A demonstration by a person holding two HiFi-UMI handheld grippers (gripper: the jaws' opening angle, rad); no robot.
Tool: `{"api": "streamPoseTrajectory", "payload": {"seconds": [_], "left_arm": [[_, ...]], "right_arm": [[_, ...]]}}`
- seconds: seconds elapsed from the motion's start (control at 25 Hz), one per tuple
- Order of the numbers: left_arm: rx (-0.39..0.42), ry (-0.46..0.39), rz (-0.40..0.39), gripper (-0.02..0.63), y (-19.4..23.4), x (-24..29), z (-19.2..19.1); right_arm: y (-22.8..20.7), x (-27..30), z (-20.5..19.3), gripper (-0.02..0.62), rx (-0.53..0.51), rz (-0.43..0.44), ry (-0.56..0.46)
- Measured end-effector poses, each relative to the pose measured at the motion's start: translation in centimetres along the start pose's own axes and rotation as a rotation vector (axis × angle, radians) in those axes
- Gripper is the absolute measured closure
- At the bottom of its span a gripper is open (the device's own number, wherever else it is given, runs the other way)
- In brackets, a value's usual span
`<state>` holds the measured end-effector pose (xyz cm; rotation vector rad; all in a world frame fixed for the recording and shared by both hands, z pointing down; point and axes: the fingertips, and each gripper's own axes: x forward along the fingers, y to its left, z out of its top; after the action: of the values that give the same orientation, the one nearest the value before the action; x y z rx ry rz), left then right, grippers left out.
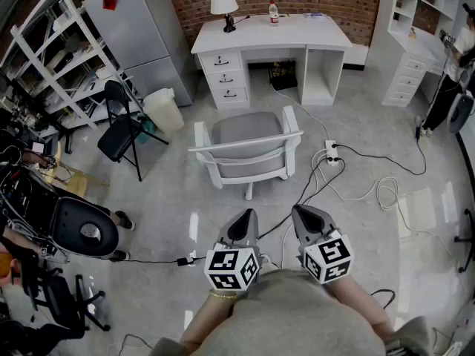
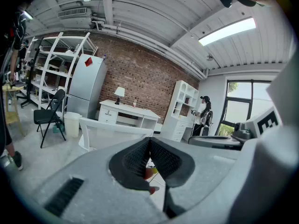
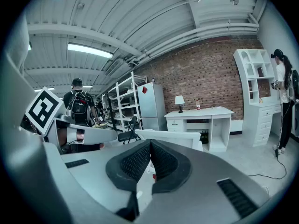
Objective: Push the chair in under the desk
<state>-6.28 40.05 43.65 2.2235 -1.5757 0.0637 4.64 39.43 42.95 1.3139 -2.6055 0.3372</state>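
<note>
A white chair (image 1: 247, 148) with a grey seat stands on the floor a little in front of the white desk (image 1: 272, 34), its back toward me. The desk has drawers on the left and a kneehole in the middle. My left gripper (image 1: 246, 215) and right gripper (image 1: 301, 212) hang side by side short of the chair's back, both shut and holding nothing. The chair's back (image 2: 114, 130) shows beyond the jaws in the left gripper view, and the chair (image 3: 170, 137) and desk (image 3: 200, 112) show likewise in the right gripper view.
A power strip (image 1: 330, 153) and loose cables (image 1: 356, 176) lie on the floor right of the chair. A black folding chair (image 1: 121, 128) and a white bin (image 1: 164, 109) stand to the left. A lamp (image 1: 223, 7) and a bottle (image 1: 274, 11) sit on the desk. A person (image 1: 453, 65) stands at far right.
</note>
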Motion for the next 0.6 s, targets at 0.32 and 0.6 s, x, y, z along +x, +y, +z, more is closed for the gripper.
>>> {"api": "streamPoseTrajectory", "payload": {"seconds": [0.32,0.6], "left_arm": [[0.004,0.014,-0.007,0.595,1.6,0.6,-0.2],[0.001,0.028,-0.001,0.595,3.4,2.1,0.1]], "right_arm": [[0.3,1.5,-0.2,0.588,0.002,-0.001,0.008],[-0.4,3.4,0.4,0.588,-0.013,-0.003,0.012]]}}
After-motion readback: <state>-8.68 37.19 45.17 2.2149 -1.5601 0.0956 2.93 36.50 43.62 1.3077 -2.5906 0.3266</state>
